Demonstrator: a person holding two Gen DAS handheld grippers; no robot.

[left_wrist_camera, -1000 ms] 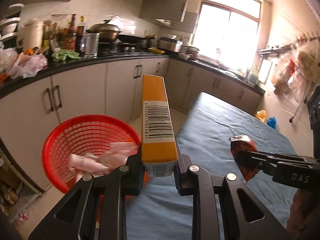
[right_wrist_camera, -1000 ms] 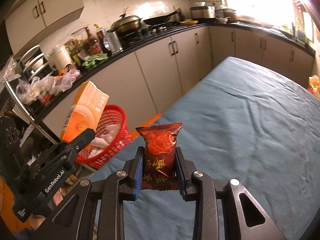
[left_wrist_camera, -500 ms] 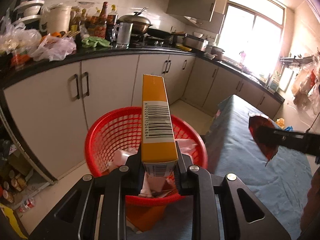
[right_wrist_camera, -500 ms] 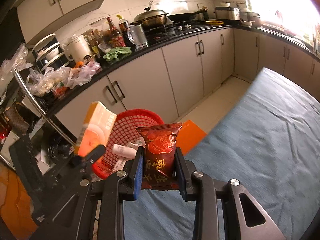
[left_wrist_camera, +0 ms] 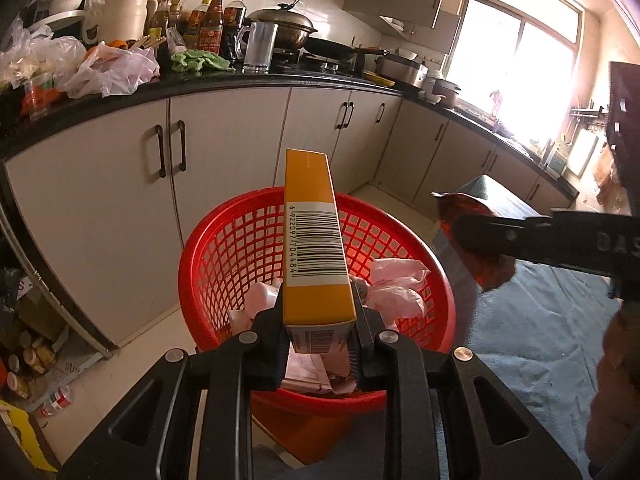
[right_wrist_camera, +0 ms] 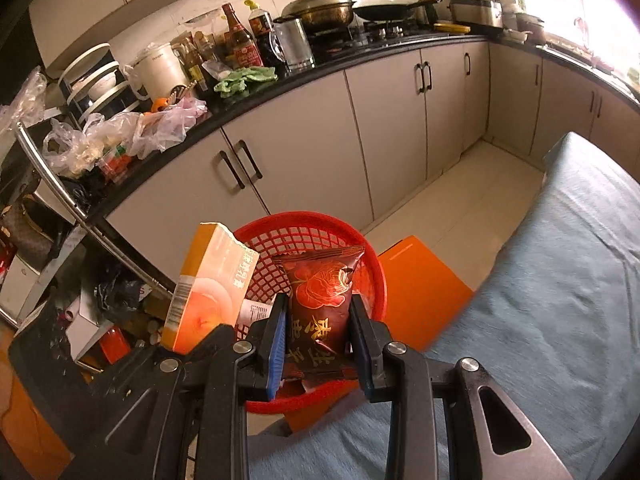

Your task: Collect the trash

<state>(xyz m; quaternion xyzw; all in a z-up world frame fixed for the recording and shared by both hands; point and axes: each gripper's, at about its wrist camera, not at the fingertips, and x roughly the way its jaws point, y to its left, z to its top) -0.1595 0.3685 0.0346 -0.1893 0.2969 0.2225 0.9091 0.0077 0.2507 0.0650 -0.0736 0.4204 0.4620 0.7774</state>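
Note:
My left gripper is shut on a tall orange box with a barcode, held upright over the red mesh basket. Crumpled pink wrappers lie inside that basket. My right gripper is shut on a dark red snack packet with a gold flower, held just above the near rim of the basket. In the right wrist view the orange box stands left of the packet. In the left wrist view the packet hangs at the basket's right edge.
White cabinets under a black counter crowded with bottles, pots and plastic bags run behind the basket. A table with a blue cloth lies to the right. An orange stool carries the basket. Clutter fills the floor at left.
Both grippers have swung left from over the blue table to above the red basket, each keeping its grip. The basket now sits directly beneath the box and packet.

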